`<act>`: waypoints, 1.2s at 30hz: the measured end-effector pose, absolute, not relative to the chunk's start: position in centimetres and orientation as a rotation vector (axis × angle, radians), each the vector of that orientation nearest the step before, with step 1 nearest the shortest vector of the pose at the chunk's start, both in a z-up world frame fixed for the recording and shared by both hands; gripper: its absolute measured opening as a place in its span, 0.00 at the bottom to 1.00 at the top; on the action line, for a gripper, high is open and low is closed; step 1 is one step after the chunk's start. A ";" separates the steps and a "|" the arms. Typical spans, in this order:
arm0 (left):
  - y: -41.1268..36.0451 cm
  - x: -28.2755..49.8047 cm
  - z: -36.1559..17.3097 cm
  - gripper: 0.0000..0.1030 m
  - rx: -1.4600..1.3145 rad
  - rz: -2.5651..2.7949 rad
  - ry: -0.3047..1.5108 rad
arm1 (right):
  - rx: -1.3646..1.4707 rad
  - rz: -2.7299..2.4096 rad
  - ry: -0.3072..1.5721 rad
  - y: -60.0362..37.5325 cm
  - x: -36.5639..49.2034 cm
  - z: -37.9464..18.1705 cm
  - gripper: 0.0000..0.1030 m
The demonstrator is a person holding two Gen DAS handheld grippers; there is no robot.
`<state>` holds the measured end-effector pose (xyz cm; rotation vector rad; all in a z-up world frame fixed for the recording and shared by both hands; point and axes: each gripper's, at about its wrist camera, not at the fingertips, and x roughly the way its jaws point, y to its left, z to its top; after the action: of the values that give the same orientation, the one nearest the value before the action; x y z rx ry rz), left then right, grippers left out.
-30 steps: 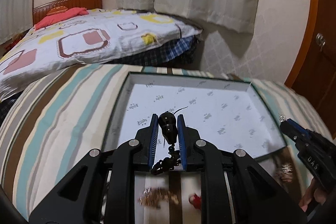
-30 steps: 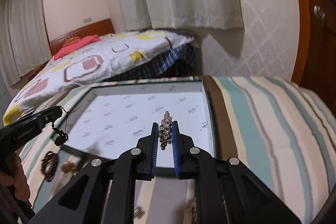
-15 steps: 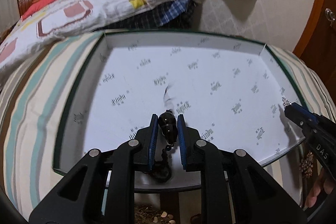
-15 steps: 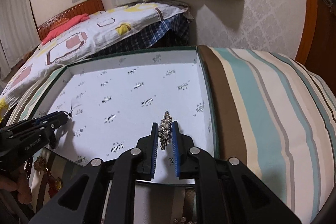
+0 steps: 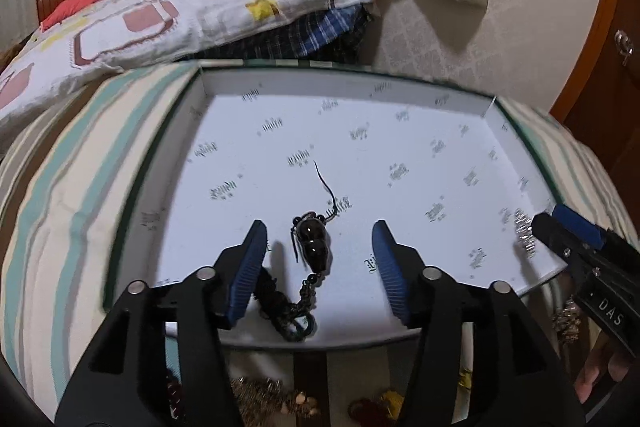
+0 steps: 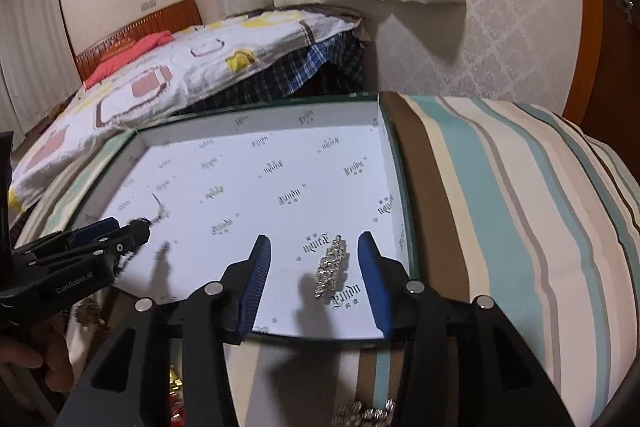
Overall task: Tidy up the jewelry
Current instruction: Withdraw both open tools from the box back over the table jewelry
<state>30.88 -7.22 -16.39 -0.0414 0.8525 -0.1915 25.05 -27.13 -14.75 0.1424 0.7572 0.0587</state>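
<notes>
Both jaws were spread wide, nothing gripped — black bead pendant (image 5: 314, 245) under left gripper (image 5: 320, 263), rhinestone piece (image 6: 331, 266) under right gripper (image 6: 316, 275), inside box (image 6: 394, 163).

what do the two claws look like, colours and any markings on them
Both are built alike: matte black plastic linkage arms with round silver pivot pins, ending in two blue ribbed finger pads. The left claw has white "GenRobot.AI" lettering on its body, readable in the right wrist view. The right claw carries white letters "DAS" on its side, seen in the left wrist view. No cables show. Bare fingers grip each handle; no sleeve is visible.
</notes>
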 end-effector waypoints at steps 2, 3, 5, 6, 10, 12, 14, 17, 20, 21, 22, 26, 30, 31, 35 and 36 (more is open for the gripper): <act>-6.9 29.6 -15.2 0.56 -0.053 -0.190 0.811 | 0.142 0.059 0.727 -26.8 23.9 -13.8 0.49; -6.7 29.0 -14.7 0.57 -0.053 -0.188 0.794 | 0.142 0.063 0.715 -26.6 23.3 -13.4 0.51; -6.4 27.2 -13.6 0.59 -0.052 -0.178 0.750 | 0.136 0.066 0.690 -26.1 21.7 -12.7 0.53; -6.3 26.3 -13.1 0.59 -0.051 -0.172 0.729 | 0.129 0.067 0.677 -25.7 20.6 -12.3 0.53; -5.4 22.6 -11.6 0.63 -0.054 -0.136 0.657 | 0.115 0.073 0.642 -24.5 17.5 -11.6 0.58; -4.8 20.6 -11.2 0.63 -0.050 -0.114 0.632 | 0.108 0.076 0.627 -24.0 16.0 -11.4 0.60; -4.3 19.0 -11.1 0.63 -0.045 -0.100 0.622 | 0.095 0.080 0.612 -23.5 14.4 -11.5 0.60; -3.6 16.7 -11.2 0.63 -0.036 -0.087 0.622 | 0.081 0.081 0.596 -22.7 12.5 -11.9 0.61; -2.8 15.0 -11.5 0.63 -0.034 -0.073 0.627 | 0.089 0.084 0.599 -22.1 11.0 -12.5 0.61; -2.5 14.4 -11.6 0.63 -0.037 -0.069 0.629 | 0.087 0.086 0.599 -21.8 10.5 -12.8 0.61; -2.2 14.0 -11.8 0.63 -0.040 -0.067 0.632 | 0.084 0.087 0.598 -21.6 10.0 -13.0 0.62; -0.9 11.7 -12.9 0.63 -0.048 -0.045 0.641 | 0.073 0.108 0.610 -20.4 8.5 -14.0 0.65; 0.1 10.3 -13.6 0.63 -0.054 -0.031 0.651 | 0.061 0.124 0.619 -19.0 7.6 -14.9 0.70; 0.4 10.0 -13.8 0.63 -0.056 -0.027 0.650 | 0.057 0.130 0.622 -18.7 7.5 -15.1 0.70; 1.0 9.4 -14.2 0.63 -0.066 -0.015 0.654 | 0.026 0.125 0.633 -17.6 7.6 -15.7 0.75; 1.1 9.3 -14.3 0.63 -0.069 -0.013 0.656 | 0.020 0.120 0.637 -17.5 7.6 -15.8 0.75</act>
<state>9.33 1.11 -14.26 -0.0692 0.6557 -0.0132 7.58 -17.53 -15.80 0.0200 0.6371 0.1200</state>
